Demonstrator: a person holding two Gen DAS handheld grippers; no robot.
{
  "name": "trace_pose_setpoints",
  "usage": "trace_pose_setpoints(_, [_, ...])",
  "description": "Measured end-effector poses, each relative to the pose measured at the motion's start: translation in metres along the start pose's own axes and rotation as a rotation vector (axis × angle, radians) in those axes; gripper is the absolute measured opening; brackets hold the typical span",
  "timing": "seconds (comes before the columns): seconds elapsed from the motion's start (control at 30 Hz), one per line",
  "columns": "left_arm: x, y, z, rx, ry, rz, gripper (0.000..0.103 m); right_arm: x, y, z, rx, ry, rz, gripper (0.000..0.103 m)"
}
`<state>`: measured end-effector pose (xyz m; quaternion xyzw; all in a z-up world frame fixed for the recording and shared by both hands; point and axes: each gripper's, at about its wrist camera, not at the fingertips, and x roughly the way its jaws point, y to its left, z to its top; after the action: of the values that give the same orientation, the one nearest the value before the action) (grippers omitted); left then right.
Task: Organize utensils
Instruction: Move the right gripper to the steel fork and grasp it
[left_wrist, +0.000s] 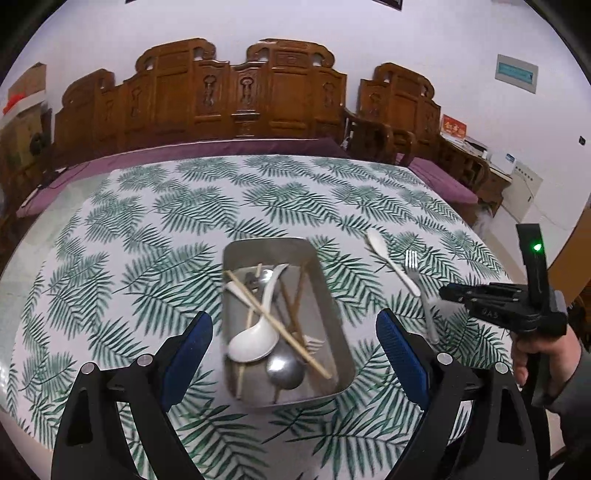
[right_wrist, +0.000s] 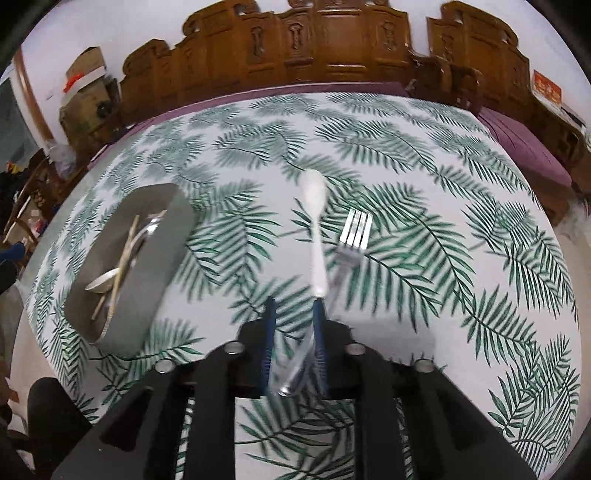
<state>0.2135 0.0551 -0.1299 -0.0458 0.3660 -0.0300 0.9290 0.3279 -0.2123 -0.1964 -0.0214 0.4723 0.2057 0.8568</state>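
A metal tray (left_wrist: 269, 244) sits mid-table holding a white ceramic spoon (left_wrist: 255, 341), a metal spoon (left_wrist: 286, 369) and wooden chopsticks (left_wrist: 280, 325). My left gripper (left_wrist: 293, 317) hangs wide open over the tray's near half with nothing between its fingers. To the right, a steel fork (right_wrist: 355, 229) and a white plastic utensil (right_wrist: 314, 221) lie side by side on the cloth. My right gripper (right_wrist: 294, 308) hovers over the fork's handle end, jaws a little apart. The handle shows in the gap, and the pads do not press on it. The tray (right_wrist: 155, 254) lies to its left.
The table wears a white cloth with green fern leaves (left_wrist: 207, 206). Carved wooden chairs (left_wrist: 236, 96) with purple cushions line the far edge. A hand (left_wrist: 535, 354) holds the right gripper's handle at the table's right side.
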Motion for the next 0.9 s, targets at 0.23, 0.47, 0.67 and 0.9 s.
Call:
trace_pose_setpoints(0.23, [0.014, -0.017, 0.007, 0.031, 0.019, -0.028, 0.086, 0.026, -0.017, 0.001, 0.036, 0.043, -0.010, 0.023])
trace_pose_setpoints(0.47, [0.026, -0.028, 0.007, 0.049, 0.041, -0.042, 0.086, 0.046, -0.024, 0.009, 0.063, 0.067, -0.029, 0.023])
trace_pose_setpoints(0.67, [0.035, -0.037, 0.005, 0.059, 0.059, -0.053, 0.086, 0.055, -0.014, 0.004, -0.017, 0.102, -0.059, 0.023])
trace_pose_setpoints(0.9, [0.044, -0.048, 0.004, 0.072, 0.071, -0.063, 0.086, 0.057, -0.011, 0.003, -0.047, 0.114, -0.103, 0.023])
